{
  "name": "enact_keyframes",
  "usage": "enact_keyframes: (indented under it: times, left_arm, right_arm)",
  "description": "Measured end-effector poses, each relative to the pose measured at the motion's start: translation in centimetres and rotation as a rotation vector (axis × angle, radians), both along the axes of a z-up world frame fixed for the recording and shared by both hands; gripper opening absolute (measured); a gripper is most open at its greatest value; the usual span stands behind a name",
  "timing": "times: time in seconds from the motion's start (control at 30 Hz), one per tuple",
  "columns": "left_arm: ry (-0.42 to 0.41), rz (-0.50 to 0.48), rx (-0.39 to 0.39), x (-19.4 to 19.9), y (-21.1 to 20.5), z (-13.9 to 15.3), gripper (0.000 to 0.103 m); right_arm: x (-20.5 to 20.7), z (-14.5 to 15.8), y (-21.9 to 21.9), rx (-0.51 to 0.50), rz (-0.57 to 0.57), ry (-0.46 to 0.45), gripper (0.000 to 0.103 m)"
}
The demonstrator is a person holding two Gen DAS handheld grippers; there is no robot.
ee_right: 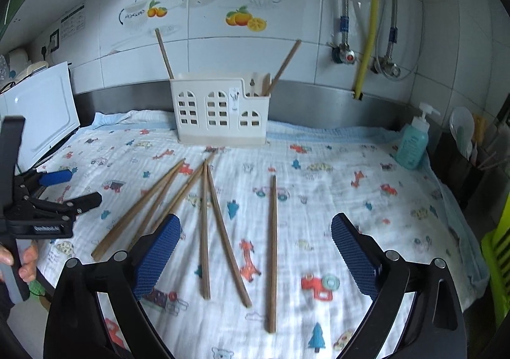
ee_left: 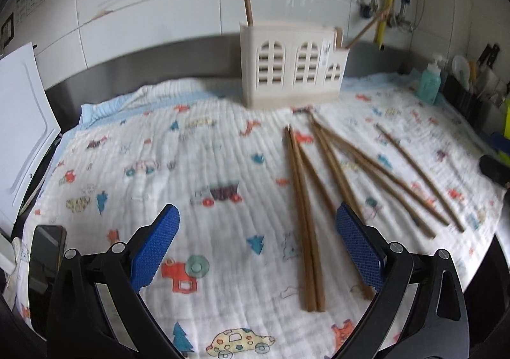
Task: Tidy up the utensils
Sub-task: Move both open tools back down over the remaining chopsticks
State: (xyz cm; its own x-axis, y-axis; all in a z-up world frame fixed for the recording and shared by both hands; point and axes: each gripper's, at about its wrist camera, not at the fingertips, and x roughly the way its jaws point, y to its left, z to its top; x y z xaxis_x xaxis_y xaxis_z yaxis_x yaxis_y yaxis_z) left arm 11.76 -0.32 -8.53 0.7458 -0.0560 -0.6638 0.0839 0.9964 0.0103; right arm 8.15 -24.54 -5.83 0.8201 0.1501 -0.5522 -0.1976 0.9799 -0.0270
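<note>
Here, hovering wide apart and empty over the patterned cloth (ee_right: 334, 148): left tool (ee_left: 256, 239) and right tool (ee_right: 255, 250). Lying loose in front of the cream holder (ee_right: 220, 110): chopsticks (ee_right: 272, 250); standing inside it, two more.

loose chopsticks (ee_right: 204, 231) lie on the cloth (ee_right: 350, 199), near side of the holder (ee_right: 220, 110); soap bottle (ee_right: 412, 142) far right.

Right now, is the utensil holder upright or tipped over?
Upright. The utensil holder stands on its base on the printed cloth, with two chopsticks leaning out of its open top.
</note>
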Motion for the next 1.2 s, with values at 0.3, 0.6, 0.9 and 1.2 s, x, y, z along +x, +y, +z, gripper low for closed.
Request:
enact_keyframes:
  times: [0.3,0.6,0.9,1.2]
  left_arm:
    - [0.088,0.009,0.030,1.5,-0.3,-2.8,0.097]
    - [0.121,0.009,0.029,2.1,-0.2,-3.8,0.098]
    - [0.156,0.019,-0.013,2.7,0.5,-4.2,0.098]
    - [0.186,0.009,0.044,3.6,-0.2,-4.4,0.097]
  right_arm:
    - [0.1,-1.0,-1.4,0.039,-0.029,0.026,0.093]
    - [0.7,-1.4,-1.9,0.043,-0.043,0.040,0.093]
    - [0.9,-1.8,-2.1,0.053,-0.045,0.053,0.093]
    - [1.2,-2.2,-1.7,0.046,-0.039,0.070,0.093]
